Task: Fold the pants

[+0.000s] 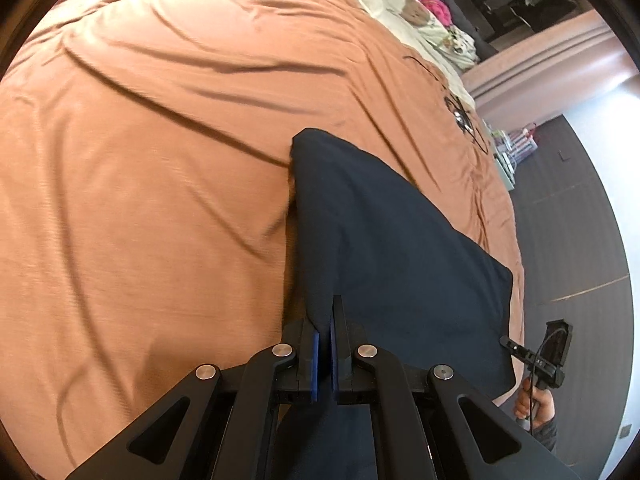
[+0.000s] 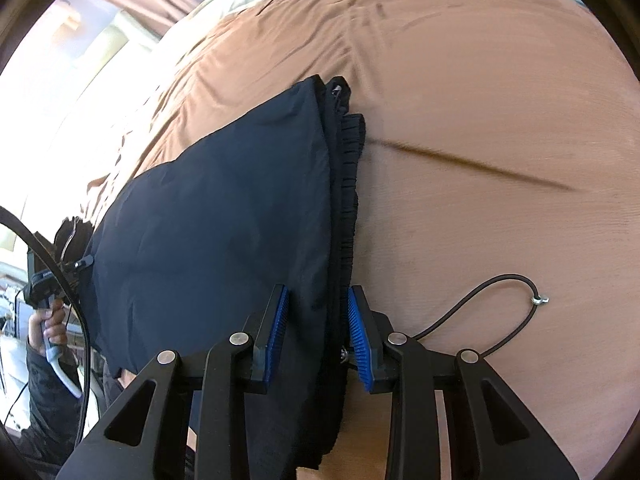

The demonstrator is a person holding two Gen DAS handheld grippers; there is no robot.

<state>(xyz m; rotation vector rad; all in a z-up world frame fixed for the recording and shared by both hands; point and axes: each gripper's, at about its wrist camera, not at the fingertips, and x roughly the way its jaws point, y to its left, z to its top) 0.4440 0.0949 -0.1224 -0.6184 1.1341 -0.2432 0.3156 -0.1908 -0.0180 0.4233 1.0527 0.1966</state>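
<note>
The dark navy pants [image 1: 392, 248] lie folded on the orange-brown bedspread [image 1: 160, 160]. My left gripper [image 1: 325, 320] is shut on the pants' near edge, the cloth pinched between its blue pads. In the right wrist view the pants [image 2: 224, 216] show their gathered waistband edge [image 2: 350, 184] on the right. My right gripper [image 2: 316, 312] is open, its blue pads [image 2: 357, 332] standing either side of the waistband end of the pants.
A black cord with a metal clip [image 2: 538, 301] lies on the bedspread [image 2: 500, 120] at right. Pale bedding and clothes [image 1: 432, 20] are piled at the far end. The bed edge and dark floor [image 1: 568, 220] lie to the right. The other handle and hand [image 1: 536, 392] show.
</note>
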